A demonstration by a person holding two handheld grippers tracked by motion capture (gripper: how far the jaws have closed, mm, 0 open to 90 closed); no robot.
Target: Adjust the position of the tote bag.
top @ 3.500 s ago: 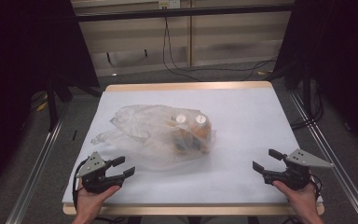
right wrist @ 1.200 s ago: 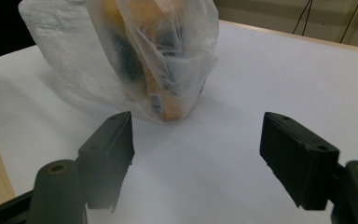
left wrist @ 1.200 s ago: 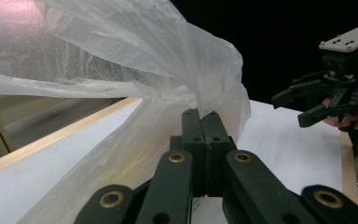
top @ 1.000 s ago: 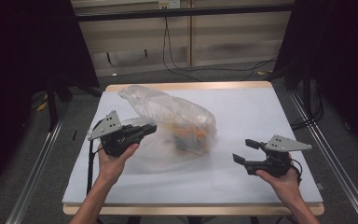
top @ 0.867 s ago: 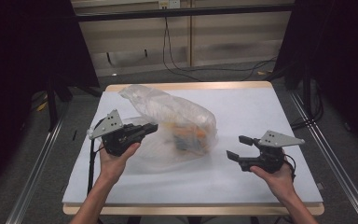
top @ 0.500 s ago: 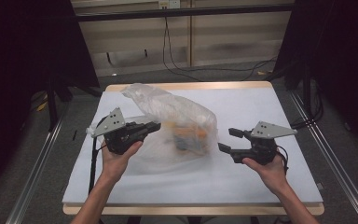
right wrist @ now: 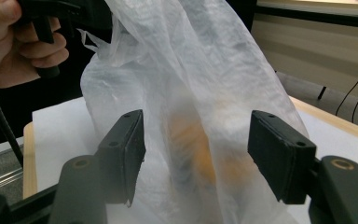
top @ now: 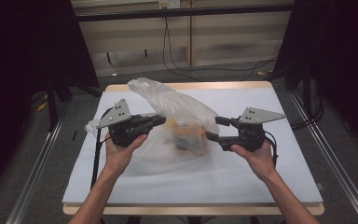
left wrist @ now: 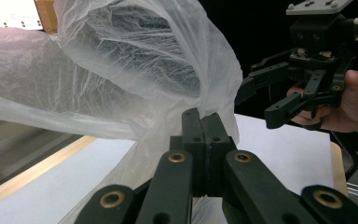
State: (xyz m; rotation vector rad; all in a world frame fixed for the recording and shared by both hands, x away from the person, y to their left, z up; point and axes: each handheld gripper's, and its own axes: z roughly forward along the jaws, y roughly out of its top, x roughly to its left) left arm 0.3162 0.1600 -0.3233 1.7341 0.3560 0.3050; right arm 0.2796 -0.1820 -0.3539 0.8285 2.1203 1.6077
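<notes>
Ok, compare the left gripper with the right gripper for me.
The left gripper is shut on the plastic bag, holding it up; the right gripper is open and holds nothing. The left touches the bag; the right stands just beside it, jaws towards it. Both are black and hand-held.

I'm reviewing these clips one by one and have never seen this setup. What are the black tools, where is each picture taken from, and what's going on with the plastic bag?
No robot here: a person holds a hand-operated gripper in each hand. The high view looks down from above the person's side of the table. The other two pictures come from cameras riding on the grippers, looking along their black fingers.

A thin clear plastic bag sits on the white surface, with orange-and-white items inside, too blurred to identify. The left gripper is shut on the bag's film, holding it raised; its fingers are pressed together. The right gripper is open, its fingers spread on either side of the bag without closing.
</notes>
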